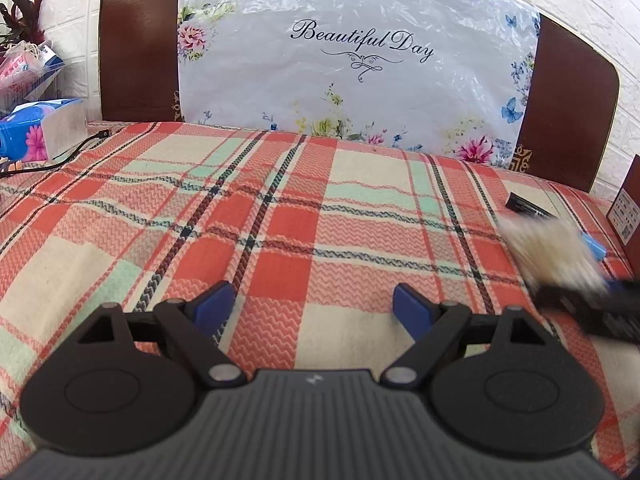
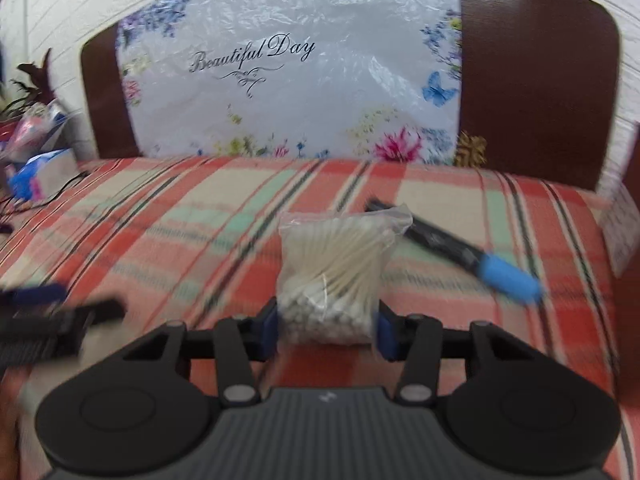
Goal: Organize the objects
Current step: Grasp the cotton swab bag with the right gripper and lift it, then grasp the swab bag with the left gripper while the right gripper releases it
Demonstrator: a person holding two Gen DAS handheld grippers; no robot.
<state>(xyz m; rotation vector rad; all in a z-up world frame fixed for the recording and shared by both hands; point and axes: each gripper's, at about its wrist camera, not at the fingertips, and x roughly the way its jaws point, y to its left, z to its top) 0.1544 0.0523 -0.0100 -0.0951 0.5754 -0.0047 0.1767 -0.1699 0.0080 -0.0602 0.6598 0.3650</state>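
In the right wrist view a clear bag of cotton swabs [image 2: 332,268] lies on the plaid bedcover [image 2: 180,240]. My right gripper [image 2: 326,332] has a blue pad against each side of the bag's near end. A black marker with a blue cap [image 2: 460,252] lies just behind and to the right of the bag. In the left wrist view my left gripper [image 1: 314,308] stands open over the bare bedcover [image 1: 280,200], with nothing between its fingers. The bag [image 1: 548,252] shows there as a blur at the right edge, in front of the marker [image 1: 528,205].
A wooden headboard [image 1: 136,52] with a floral plastic-wrapped panel [image 1: 360,60] closes off the far side. At the far left are a blue tissue pack [image 1: 40,132], a black cable [image 1: 72,152] and a dark plant [image 1: 24,12]. A brown box [image 1: 628,208] stands at the right edge.
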